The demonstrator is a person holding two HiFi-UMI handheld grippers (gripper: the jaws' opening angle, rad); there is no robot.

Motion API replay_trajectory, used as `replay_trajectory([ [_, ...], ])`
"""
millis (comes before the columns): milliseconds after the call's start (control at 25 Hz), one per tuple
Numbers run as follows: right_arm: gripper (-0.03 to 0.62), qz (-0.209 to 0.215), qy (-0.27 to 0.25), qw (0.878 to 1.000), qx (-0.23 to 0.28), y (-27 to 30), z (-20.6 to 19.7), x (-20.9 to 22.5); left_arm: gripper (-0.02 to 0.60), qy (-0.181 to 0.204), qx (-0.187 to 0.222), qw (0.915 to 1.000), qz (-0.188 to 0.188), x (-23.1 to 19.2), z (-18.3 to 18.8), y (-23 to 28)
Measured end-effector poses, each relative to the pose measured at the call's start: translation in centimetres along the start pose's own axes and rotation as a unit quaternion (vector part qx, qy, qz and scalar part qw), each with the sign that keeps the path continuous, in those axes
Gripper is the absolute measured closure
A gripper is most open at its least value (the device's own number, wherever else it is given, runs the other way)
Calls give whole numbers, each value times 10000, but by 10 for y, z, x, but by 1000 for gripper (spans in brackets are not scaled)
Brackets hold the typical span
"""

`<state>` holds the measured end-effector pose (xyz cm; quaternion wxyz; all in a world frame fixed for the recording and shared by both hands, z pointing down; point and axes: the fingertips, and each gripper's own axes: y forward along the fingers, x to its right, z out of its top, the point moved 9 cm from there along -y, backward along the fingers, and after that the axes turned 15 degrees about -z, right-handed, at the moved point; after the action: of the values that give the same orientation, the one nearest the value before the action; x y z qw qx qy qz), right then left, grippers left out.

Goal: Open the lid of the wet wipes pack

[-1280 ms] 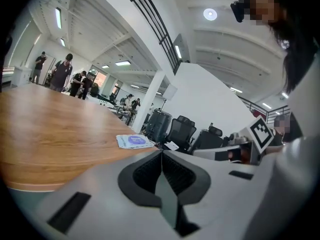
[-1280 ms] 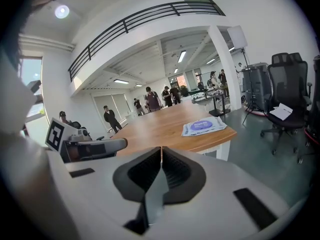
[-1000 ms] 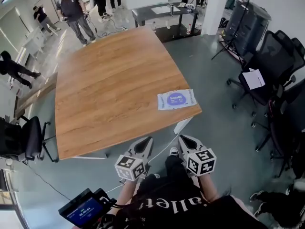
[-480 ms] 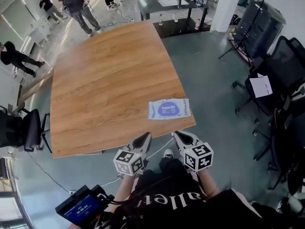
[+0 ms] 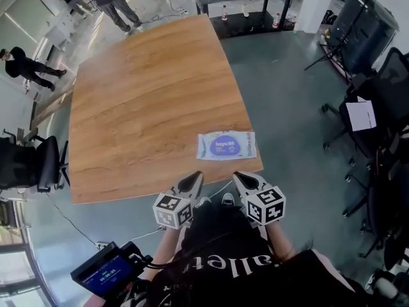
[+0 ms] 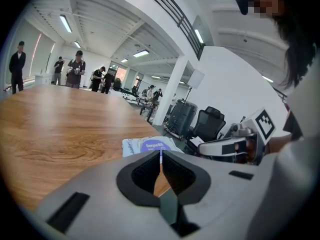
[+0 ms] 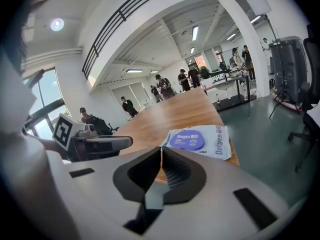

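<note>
A broad wooden desk (image 5: 147,94) is seen from above. The wet wipes pack (image 5: 248,147) is laid flat by its near right corner, presumably so that the lid can be reached from the edge. The left tongs (image 5: 193,181) and right tongs (image 5: 243,180) are held just short of that edge, both closed and empty. On the pale pack, a purple oval lid (image 5: 223,145) is turned upward, apparently shut.

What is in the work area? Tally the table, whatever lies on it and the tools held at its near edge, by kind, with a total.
Table: 1
Wet wipes pack: 1
Hand-held grippers: 2, the left hand-held gripper and the right hand-held gripper
Total: 4
</note>
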<state>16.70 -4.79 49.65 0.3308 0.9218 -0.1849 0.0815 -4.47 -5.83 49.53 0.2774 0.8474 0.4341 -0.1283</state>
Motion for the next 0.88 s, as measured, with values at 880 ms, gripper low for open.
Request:
replay_trajectory([
  [880,577,-673,242,9972,-206,26,25,1,526,1299,-2089,9676,-572,-86,21,76],
])
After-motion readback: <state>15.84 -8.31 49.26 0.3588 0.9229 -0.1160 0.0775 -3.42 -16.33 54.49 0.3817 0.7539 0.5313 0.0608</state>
